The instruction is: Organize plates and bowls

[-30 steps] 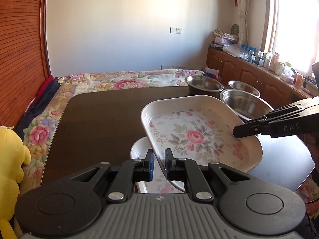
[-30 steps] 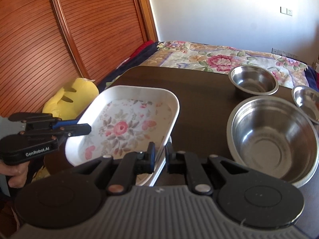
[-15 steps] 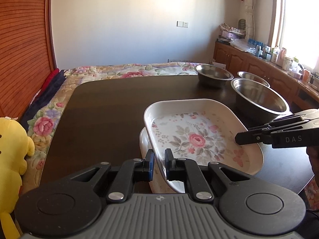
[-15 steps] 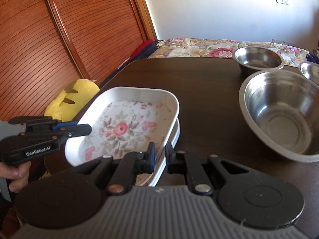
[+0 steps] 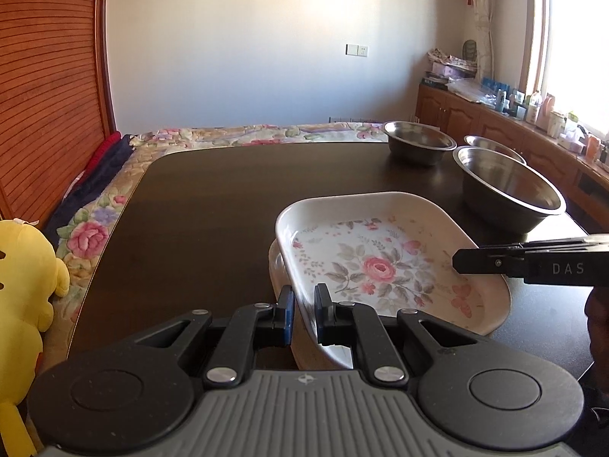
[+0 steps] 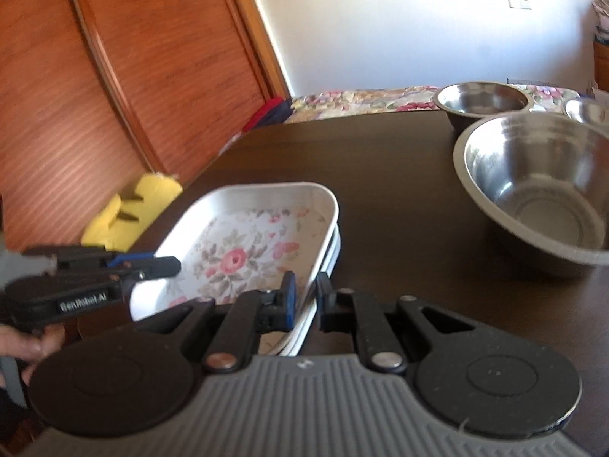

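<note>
Lower centre of both views: the left gripper (image 5: 303, 314) and the right gripper (image 6: 304, 299) are each pinching a rim of the floral plate (image 5: 384, 262), which is sitting nested on a second plate (image 5: 277, 266) on the dark table (image 5: 213, 209); three steel bowls (image 6: 540, 186) are standing at upper right.

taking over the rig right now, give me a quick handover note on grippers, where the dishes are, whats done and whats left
Left gripper: shut on the near rim of the floral plate.
Right gripper: shut on the same plate's opposite rim.
The floral plate sits tilted over a second white plate, not clearly seated on it.
Three steel bowls stand apart on the dark table: large bowl, medium bowl, small bowl.
Done: plate brought over the other one.
Left: probably settle it flat, release both grippers, then nest the bowls.
</note>
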